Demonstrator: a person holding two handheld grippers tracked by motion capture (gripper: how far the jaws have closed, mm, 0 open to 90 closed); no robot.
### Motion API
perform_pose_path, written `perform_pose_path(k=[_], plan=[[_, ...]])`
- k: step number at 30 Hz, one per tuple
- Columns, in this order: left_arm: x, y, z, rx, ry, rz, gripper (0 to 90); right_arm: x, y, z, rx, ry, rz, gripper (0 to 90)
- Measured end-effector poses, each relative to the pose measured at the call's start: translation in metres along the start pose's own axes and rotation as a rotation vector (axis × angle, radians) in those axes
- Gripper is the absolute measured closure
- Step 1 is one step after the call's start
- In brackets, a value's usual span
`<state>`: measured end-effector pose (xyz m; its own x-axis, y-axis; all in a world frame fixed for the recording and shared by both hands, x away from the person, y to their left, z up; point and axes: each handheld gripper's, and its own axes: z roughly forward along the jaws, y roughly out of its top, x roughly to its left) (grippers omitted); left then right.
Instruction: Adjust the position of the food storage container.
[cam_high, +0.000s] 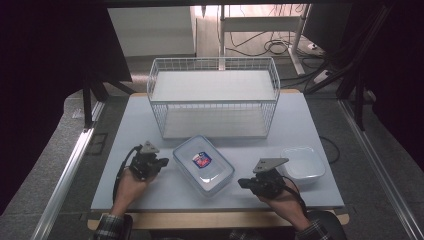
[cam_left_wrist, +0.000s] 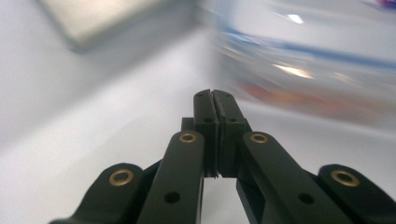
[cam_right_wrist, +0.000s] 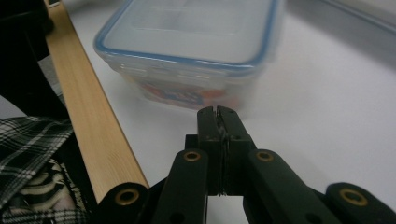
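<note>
Clear plastic food container (cam_high: 203, 164), rectangular with rounded corners, blue seal round its snap-on lid and a small blue-red label on top, lying askew on the pale, smooth worktop (cam_high: 300, 120) between both tongs. Left tongs (cam_high: 161, 163) pressed fully together on nothing, just beside the container's left end; in the left gripper view its wall a blur near the black tips (cam_left_wrist: 213, 95). Right tongs (cam_high: 242, 183) likewise closed and empty, near its front right corner, tips (cam_right_wrist: 217, 112) aimed at the clip side. White wire basket (cam_high: 215, 97) behind, a shallow translucent tub (cam_high: 303, 163) at right. Bare worktop ahead of the light wooden front edge (cam_right_wrist: 88, 112)
</note>
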<state>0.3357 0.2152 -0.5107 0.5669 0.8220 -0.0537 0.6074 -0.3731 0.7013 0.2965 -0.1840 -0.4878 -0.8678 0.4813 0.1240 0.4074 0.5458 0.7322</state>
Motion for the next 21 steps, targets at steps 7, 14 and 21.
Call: perform_pose_path(k=[7, 14, 21], plan=[[0.01, 0.022, 0.029, -0.023, -0.098, -0.003, 89.2, 0.008, 0.01, 0.026, 0.037, 0.035, 0.001, 88.6], [0.004, 0.019, 0.027, -0.015, -0.124, -0.002, 89.7, 0.002, 0.011, 0.025, 0.05, -0.045, 0.003, 89.0], [-0.011, 0.016, 0.025, 0.004, -0.153, 0.02, 89.6, -0.017, 0.009, 0.017, 0.05, -0.125, 0.045, 88.8]])
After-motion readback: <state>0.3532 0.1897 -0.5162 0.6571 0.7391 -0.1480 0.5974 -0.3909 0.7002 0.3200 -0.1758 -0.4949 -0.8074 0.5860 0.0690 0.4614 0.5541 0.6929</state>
